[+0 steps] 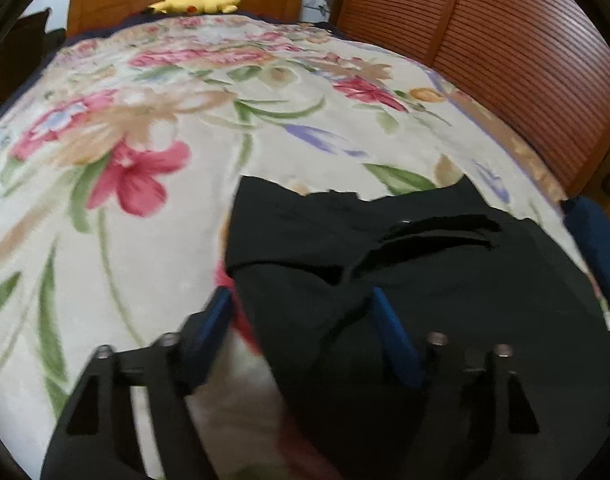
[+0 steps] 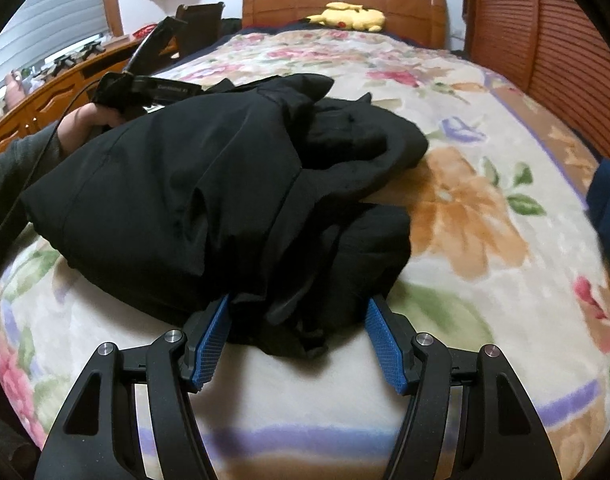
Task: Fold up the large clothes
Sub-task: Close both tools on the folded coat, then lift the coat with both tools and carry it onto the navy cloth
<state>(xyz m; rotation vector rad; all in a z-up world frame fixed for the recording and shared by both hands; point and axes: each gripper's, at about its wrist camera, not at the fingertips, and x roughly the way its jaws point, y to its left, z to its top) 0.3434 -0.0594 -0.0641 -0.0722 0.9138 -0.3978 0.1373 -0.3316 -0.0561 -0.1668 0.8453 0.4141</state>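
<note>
The right gripper [image 2: 297, 336] is sitting lowest and nearest, its jaws standing wide apart with the near edge of the black garment [image 2: 209, 200] bunching between the blue pads [image 2: 211, 340]; nothing is being pinched yet. Just beyond, the garment is lying in a rumpled heap on the blanket [image 2: 485, 216], layers overlapping unevenly and a thicker lump (possibly a hood or collar, the dark cloth makes it hard to tell) rising at the far side.

In the left wrist view, the left gripper [image 1: 301, 332] is likewise standing open, one pad [image 1: 393, 336] hanging over the black cloth and the other over bare blanket, so it is straddling the garment's left edge without holding it. This view is blurring, so whether the pads are touching the fabric is unclear. From the right view the left tool is showing behind the heap, held in the person's hand [image 2: 85, 120].

Farther off, the floral blanket is stretching to the wooden headboard [image 2: 345, 0], where a yellow plush [image 2: 353, 16] is resting.

As for progress, the folding seems to be barely under way: the garment is lying bundled, not spread, and no clean fold is showing. Flattening, straightening and every fold look to be remaining.
</note>
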